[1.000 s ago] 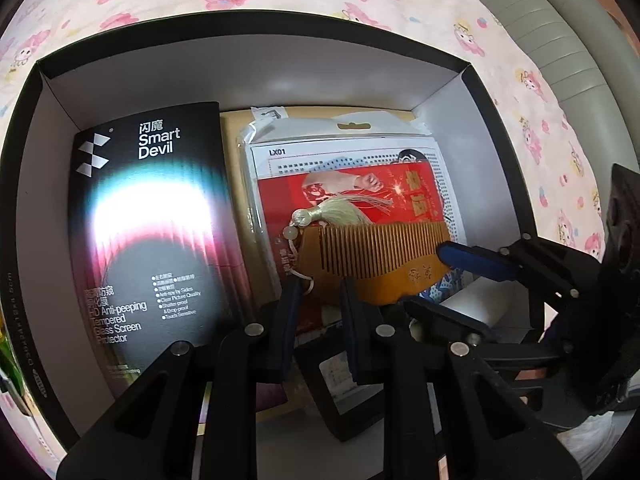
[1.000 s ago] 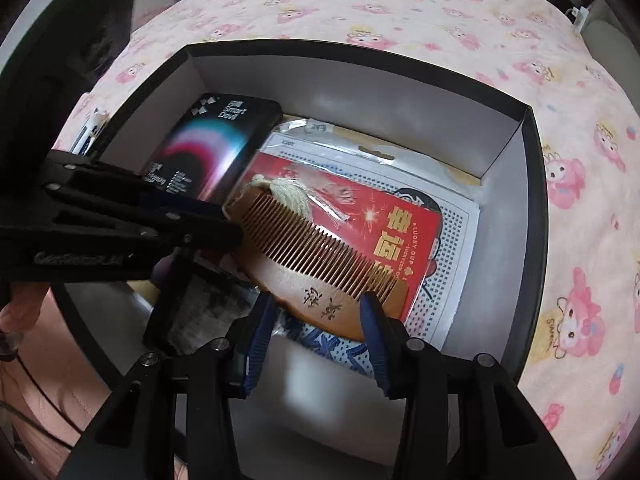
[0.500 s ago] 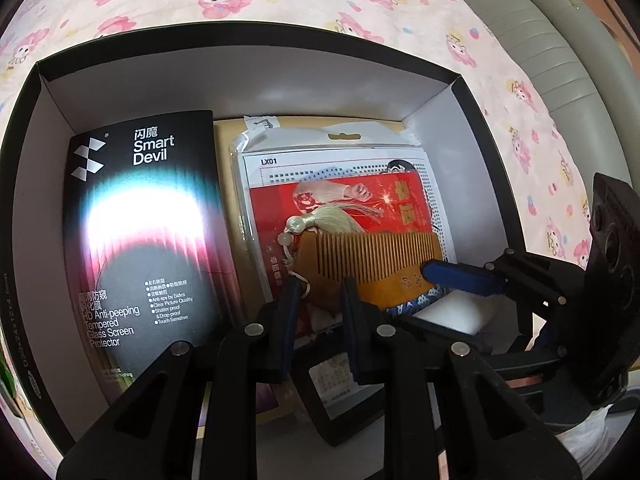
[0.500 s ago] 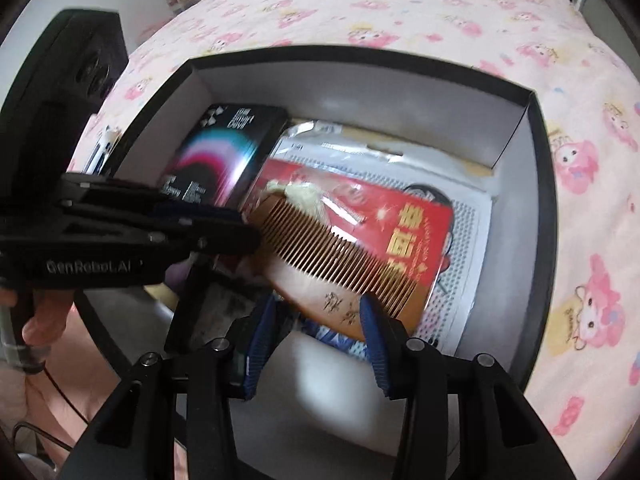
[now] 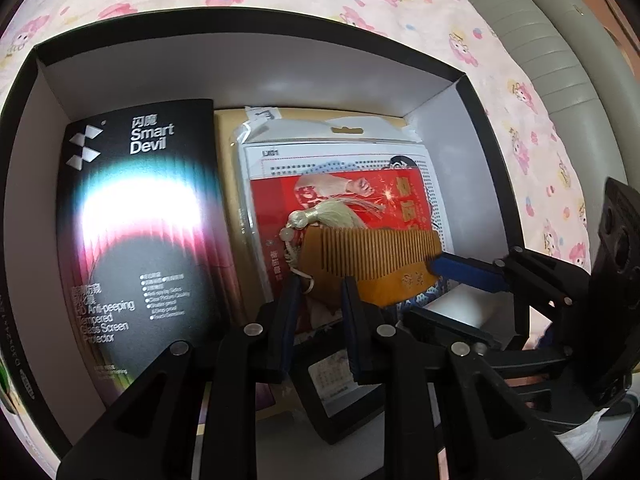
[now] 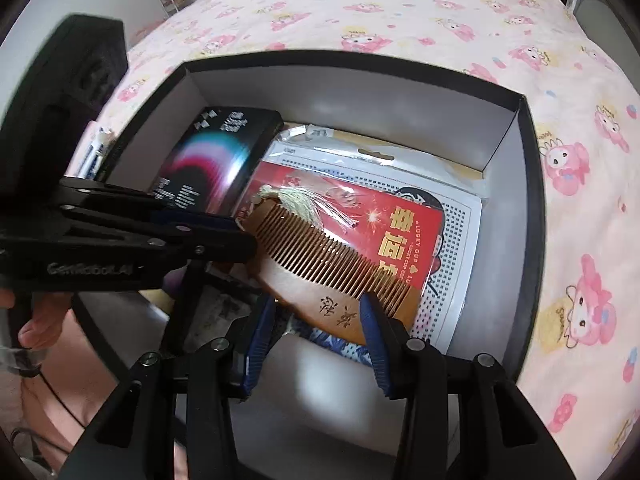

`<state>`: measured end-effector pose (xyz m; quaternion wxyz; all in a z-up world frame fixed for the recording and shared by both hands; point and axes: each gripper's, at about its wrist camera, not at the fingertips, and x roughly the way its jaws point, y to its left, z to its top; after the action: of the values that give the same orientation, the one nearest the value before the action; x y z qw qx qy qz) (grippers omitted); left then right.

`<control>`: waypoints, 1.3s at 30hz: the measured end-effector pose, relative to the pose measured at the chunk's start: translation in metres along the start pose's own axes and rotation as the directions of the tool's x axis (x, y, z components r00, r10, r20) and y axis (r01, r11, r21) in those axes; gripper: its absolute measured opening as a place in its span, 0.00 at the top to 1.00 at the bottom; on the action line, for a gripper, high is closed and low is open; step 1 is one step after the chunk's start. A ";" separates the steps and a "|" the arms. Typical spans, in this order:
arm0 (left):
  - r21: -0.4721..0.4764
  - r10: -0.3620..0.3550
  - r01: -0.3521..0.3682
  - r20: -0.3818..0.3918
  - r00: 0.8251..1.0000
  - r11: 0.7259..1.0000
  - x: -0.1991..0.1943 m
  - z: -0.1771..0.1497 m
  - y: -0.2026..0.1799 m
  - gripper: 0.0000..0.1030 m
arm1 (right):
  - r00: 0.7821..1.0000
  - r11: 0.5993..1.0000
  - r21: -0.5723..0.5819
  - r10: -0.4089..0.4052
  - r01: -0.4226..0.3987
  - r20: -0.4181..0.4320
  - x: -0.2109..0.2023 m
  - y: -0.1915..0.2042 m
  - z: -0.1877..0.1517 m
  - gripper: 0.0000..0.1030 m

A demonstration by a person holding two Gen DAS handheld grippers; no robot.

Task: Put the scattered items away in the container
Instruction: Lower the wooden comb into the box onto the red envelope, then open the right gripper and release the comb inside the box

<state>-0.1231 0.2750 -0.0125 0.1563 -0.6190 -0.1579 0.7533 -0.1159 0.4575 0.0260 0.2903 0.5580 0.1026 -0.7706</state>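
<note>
While left tongs (image 5: 316,289) and right tongs (image 6: 317,312) still clamp comb (image 6: 320,258) (either end) | box (image 6: 360,61) unmoved.

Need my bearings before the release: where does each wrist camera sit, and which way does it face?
Left wrist: on the left gripper, tilted down into the black cardboard box; own fingers low, right gripper entering from the right.
Right wrist: on the right gripper, tilted down into the box; left gripper and a hand at left.
Shared: box and tasselled wooden comb.
</note>
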 end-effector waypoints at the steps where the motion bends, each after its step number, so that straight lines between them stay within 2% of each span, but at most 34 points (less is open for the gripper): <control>1: -0.003 0.012 -0.012 -0.003 1.000 1.000 -0.001 0.000 0.001 0.82 | 1.000 1.000 0.002 0.012 -0.012 0.001 -0.001 -0.002 0.000 0.61; 4: 0.004 0.018 -0.018 -0.003 1.000 1.000 -0.002 0.002 0.002 0.81 | 0.999 0.999 0.001 0.035 -0.035 -0.008 -0.001 -0.004 0.001 0.61; 7: 0.011 0.013 -0.013 -0.004 1.000 1.000 -0.003 0.003 0.001 0.81 | 0.999 0.999 -0.040 0.003 -0.005 -0.051 0.006 0.003 0.004 0.61; 12: 0.024 0.012 -0.012 -0.008 1.000 1.000 -0.005 0.002 0.002 0.81 | 0.988 0.988 -0.125 -0.108 0.094 -0.111 0.017 0.013 0.016 0.58; 14: 0.025 0.014 -0.014 -0.002 1.000 1.000 -0.009 0.003 0.003 0.79 | 0.972 0.973 -0.150 -0.197 0.178 -0.129 0.020 0.012 0.021 0.58; 16: 0.022 0.016 -0.016 0.001 1.000 1.000 -0.012 0.003 0.005 0.79 | 0.972 0.974 -0.152 -0.188 0.166 -0.143 0.025 0.011 0.023 0.58; 21: 0.022 0.030 -0.030 0.003 1.000 0.999 -0.014 0.004 0.004 0.79 | 0.982 0.986 -0.091 -0.150 0.140 -0.116 0.023 0.007 0.026 0.56; 23: 0.023 0.032 -0.032 0.006 0.999 0.999 -0.017 0.005 0.004 0.79 | 0.980 0.985 -0.105 -0.152 0.139 -0.127 0.019 0.009 0.025 0.56; 28: 0.042 0.034 -0.035 0.022 0.999 0.999 0.014 0.024 -0.021 0.79 | 0.954 0.955 -0.240 -0.225 0.176 -0.197 0.014 0.028 0.018 0.56; 31: 0.039 0.037 -0.038 0.023 0.999 0.999 0.013 0.025 -0.020 0.79 | 0.940 0.951 -0.241 -0.251 0.195 -0.230 0.027 0.028 0.020 0.55; 32: 0.038 0.038 -0.039 0.024 0.999 0.999 0.013 0.025 -0.019 0.79 | 0.938 0.948 -0.242 -0.263 0.208 -0.227 0.031 0.029 0.020 0.50; 38: 0.031 0.045 -0.046 0.026 0.999 0.998 0.012 0.026 -0.017 0.79 | 0.946 0.945 -0.190 -0.295 0.267 -0.135 0.020 0.030 0.025 0.52; 39: 0.030 0.046 -0.047 0.027 0.999 0.998 0.011 0.026 -0.017 0.79 | 0.941 0.937 -0.177 -0.322 0.301 -0.108 0.015 0.031 0.025 0.52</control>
<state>-0.1501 0.2938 -0.0105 0.1462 -0.6100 -0.1338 0.7672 -0.1219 0.4151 0.0260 0.2003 0.5607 0.2700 -0.7567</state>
